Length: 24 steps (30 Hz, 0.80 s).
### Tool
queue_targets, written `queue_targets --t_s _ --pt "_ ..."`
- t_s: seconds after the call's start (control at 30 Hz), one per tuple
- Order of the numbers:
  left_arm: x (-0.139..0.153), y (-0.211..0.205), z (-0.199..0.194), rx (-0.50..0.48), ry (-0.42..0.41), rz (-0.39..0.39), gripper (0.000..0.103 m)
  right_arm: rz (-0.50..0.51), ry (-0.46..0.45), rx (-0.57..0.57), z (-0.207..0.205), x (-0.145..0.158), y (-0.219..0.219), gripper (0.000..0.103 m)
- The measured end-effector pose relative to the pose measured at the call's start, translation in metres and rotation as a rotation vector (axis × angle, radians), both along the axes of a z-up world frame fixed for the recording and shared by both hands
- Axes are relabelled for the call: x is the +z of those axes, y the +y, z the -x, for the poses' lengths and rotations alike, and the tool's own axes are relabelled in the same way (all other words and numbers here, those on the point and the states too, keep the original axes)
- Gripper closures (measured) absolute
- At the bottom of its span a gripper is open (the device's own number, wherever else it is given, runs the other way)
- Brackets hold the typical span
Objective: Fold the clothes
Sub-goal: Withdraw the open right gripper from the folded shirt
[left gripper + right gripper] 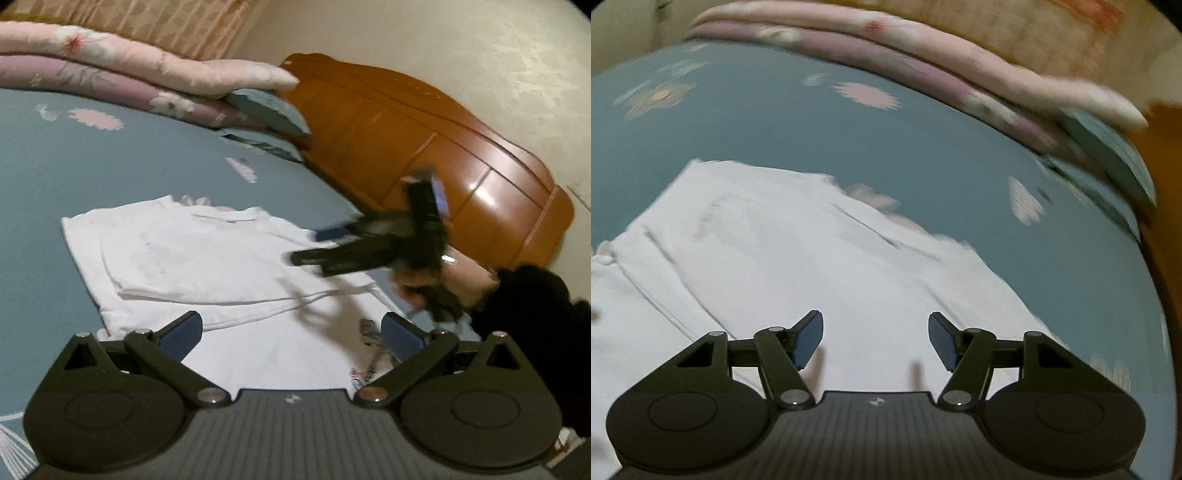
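- White cotton shirt, partly folded, lies flat on the blue flowered bedsheet.
- Right gripper hovers over it, jaws apart, empty.
- Left gripper likewise apart at the near edge.
- Pinch both near corners evenly before folding away.

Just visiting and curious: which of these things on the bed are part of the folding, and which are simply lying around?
Part of the job:
white garment
left gripper
right gripper

Just lying about:
stacked quilts
teal pillow
wooden headboard

Left wrist view low and close over the white shirt, facing the headboard upper right, right wrist view tilted down nearer, both sharing shirt, blue bedsheet, folded quilts.
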<state>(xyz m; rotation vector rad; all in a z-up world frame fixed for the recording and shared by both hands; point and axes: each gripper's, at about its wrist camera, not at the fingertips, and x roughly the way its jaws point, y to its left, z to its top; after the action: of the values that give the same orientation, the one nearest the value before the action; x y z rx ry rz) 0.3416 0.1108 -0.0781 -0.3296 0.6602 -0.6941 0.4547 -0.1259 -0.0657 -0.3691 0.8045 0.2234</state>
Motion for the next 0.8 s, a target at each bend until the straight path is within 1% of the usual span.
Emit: queue_targets --t_s 0.07,0.2,0.3,0.4,0.47,0.53,0.67,0.7,0.73,0.77,0.8 --pt "-0.006 -0.006 -0.009 0.039 0.019 -0.038 0.001 -0.061 -0.005 -0.079 0.010 -0.002 -0.033 0.035" --pt "-0.017 -0.014 -0.019 0.083 0.054 -0.073 0.001 -0.195 -0.050 -0.261 0.043 -0.008 -0.103 0.033" --pt "-0.022 -0.023 -0.019 0.099 0.058 -0.128 0.001 -0.253 -0.098 -0.338 0.075 -0.016 -0.136 0.029" --pt "-0.023 -0.038 -0.018 0.103 0.045 -0.203 0.001 -0.250 -0.122 -0.365 0.097 -0.026 -0.156 0.026" --pt "-0.019 -0.050 -0.020 0.100 0.043 -0.228 0.001 -0.229 -0.132 -0.376 0.099 -0.035 -0.161 0.025" --pt "-0.012 -0.066 -0.024 0.088 0.036 -0.238 0.001 -0.223 -0.130 -0.372 0.095 -0.043 -0.165 0.025" --pt "0.004 -0.106 -0.044 0.037 0.018 -0.249 0.001 -0.224 -0.109 -0.362 0.075 -0.051 -0.167 0.025" --pt "0.007 -0.115 -0.050 0.024 0.011 -0.253 0.001 -0.212 -0.117 -0.367 0.070 -0.051 -0.166 0.025" --pt "0.008 -0.125 -0.056 0.025 0.011 -0.258 0.001 -0.175 -0.135 -0.386 0.067 -0.049 -0.164 0.025" --pt "0.008 -0.135 -0.062 0.029 0.019 -0.262 0.001 -0.143 -0.152 -0.402 0.064 -0.048 -0.163 0.025" --pt "0.007 -0.143 -0.068 0.029 0.029 -0.261 0.001 -0.135 -0.175 -0.408 0.065 -0.046 -0.165 0.024"
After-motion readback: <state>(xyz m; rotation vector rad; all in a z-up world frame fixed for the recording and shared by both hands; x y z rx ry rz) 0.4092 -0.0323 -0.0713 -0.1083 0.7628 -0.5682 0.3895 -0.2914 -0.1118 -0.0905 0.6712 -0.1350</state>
